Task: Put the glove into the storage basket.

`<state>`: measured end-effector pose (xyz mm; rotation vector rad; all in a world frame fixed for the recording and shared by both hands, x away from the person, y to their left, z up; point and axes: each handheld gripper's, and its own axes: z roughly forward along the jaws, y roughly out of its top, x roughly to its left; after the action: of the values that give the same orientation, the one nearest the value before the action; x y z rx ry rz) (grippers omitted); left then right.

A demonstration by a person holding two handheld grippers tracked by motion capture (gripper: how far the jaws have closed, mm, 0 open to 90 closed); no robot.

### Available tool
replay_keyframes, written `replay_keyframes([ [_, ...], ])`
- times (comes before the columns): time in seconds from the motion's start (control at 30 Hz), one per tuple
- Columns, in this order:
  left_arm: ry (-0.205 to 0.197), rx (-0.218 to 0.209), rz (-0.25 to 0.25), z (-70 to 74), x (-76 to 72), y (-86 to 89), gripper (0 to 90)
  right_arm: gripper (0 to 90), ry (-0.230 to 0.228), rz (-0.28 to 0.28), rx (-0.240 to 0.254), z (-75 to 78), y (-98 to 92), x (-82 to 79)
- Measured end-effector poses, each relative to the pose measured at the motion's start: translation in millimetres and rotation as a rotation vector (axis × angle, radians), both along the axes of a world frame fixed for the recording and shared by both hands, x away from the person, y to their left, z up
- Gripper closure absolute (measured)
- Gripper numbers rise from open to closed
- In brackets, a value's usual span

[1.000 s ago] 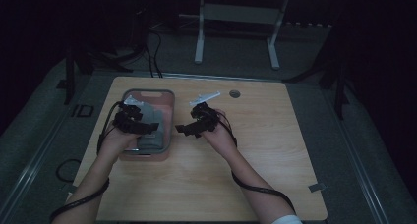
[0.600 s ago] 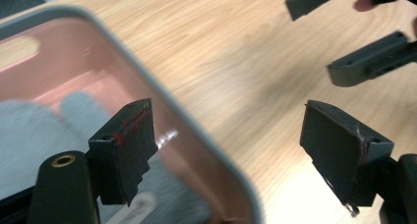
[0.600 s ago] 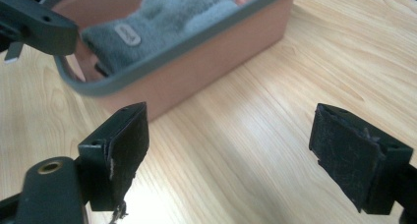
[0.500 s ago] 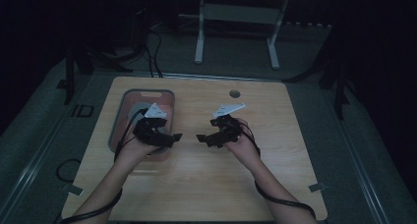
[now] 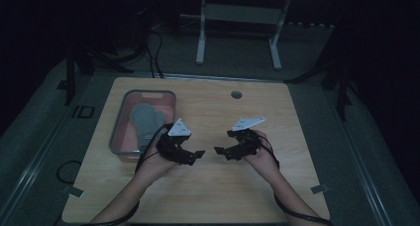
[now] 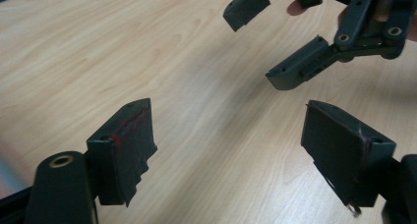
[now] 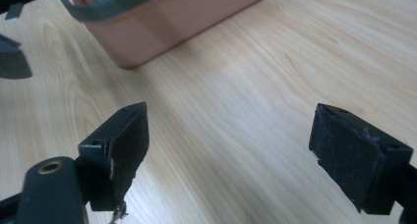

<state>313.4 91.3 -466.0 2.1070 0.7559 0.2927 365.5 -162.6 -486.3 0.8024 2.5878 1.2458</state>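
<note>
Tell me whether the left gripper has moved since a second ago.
Yes. The left gripper has come off the pink bin toward the person and the table's middle, jaws open and empty.

I work in what looks like a lab or recording studio, not a home. The room around me is kept dark, with light falling on my pale wood surface (image 5: 297,112) alone. That surface has a round cable hole (image 5: 236,94) near its far edge and sits on a grey carpeted floor (image 5: 44,137) with tape markings. Black cables (image 5: 156,52) trail across the floor beyond, dark stands (image 5: 69,72) rise at either side, and a white metal frame (image 5: 237,18) stands at the back.
</note>
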Motion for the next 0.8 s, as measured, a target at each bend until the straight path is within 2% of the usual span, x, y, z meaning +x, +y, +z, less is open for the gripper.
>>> replay_keyframes([
  [0.07, -0.014, -0.007, -0.012, -7.8, -2.5, -5.7, 19.2, 15.2, 0.002, 0.005, 0.007, -6.1, -6.0, -3.1],
  [0.13, -0.01, -0.01, -0.02, -14.5, -3.4, -9.4, 19.2, 15.2, 0.001, 0.013, -0.002, -12.7, -11.0, -6.5],
  [0.3, 0.025, -0.012, -0.051, -35.1, -5.5, -20.4, 19.1, 15.2, 0.015, 0.028, -0.019, -27.9, -22.7, -14.0],
  [0.47, 0.055, -0.027, -0.074, -47.4, -8.4, -27.4, 16.9, 15.2, 0.015, 0.051, -0.031, -39.0, -34.9, -22.0],
  [0.57, 0.056, -0.035, -0.076, -51.9, -9.8, -30.0, 14.8, 15.2, 0.022, 0.064, -0.036, -43.8, -39.4, -25.0],
  [0.6, 0.077, -0.049, -0.087, -56.7, -11.1, -33.0, 14.8, 15.2, 0.023, 0.07, -0.04, -45.7, -41.5, -27.0],
  [0.67, 0.086, -0.034, -0.096, -61.1, -12.5, -36.3, 8.8, 15.2, 0.025, 0.081, -0.047, -51.5, -47.5, -32.1],
  [0.8, 0.094, -0.024, -0.105, -68.1, -15.4, -40.6, 5.8, 15.2, 0.023, 0.081, -0.042, -56.4, -55.2, -37.6],
])
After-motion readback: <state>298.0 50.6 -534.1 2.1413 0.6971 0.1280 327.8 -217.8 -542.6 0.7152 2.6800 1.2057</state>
